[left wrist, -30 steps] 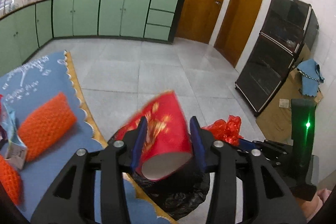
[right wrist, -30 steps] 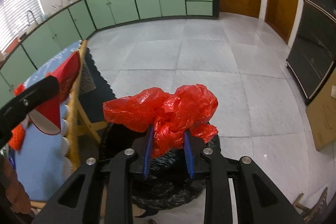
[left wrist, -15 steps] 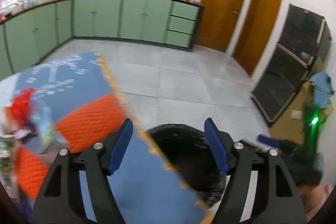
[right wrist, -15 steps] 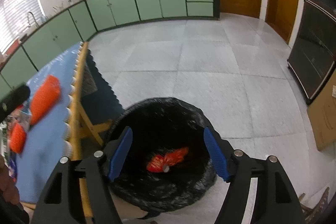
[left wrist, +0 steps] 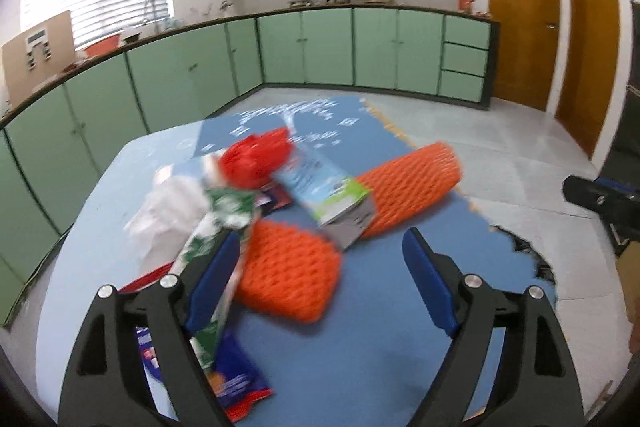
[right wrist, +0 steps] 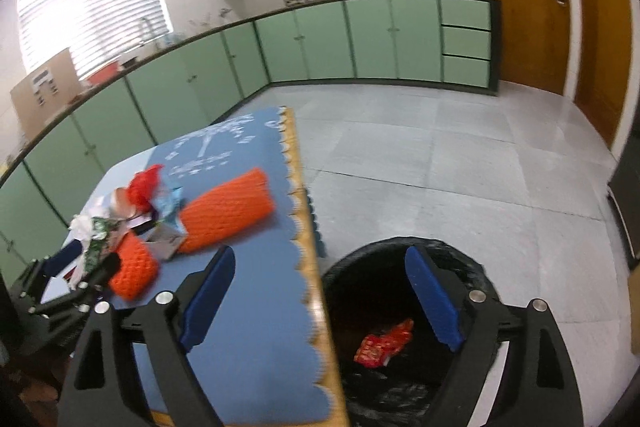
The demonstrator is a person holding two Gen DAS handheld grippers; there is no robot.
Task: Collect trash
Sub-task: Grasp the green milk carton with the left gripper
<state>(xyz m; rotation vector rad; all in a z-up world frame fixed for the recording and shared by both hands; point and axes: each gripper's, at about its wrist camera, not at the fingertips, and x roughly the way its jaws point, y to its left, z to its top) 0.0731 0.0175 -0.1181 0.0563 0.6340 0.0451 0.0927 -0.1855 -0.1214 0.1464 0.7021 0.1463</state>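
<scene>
Left wrist view: the left gripper [left wrist: 320, 279] angled down over the blue table [left wrist: 360, 367], jaws opening and empty, since the remaining trash pile [left wrist: 256, 195] lay heaped mid-table for picking; the orange foam net [left wrist: 288, 275] sat nearest

Right wrist view: the right gripper [right wrist: 320, 303] tilted down beside the table edge, above the black-lined bin [right wrist: 400, 307], jaws opening with nothing between them; red wrappers [right wrist: 384, 345] lay inside the bin

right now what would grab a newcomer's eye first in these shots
The heap of litter on the blue table: two bright orange foam nets, a milk carton lying across them, and a red bag behind. Next, the black-lined trash bin on the floor beside the table, with red trash inside. Both claws are opening with nothing between their jaws.
</scene>
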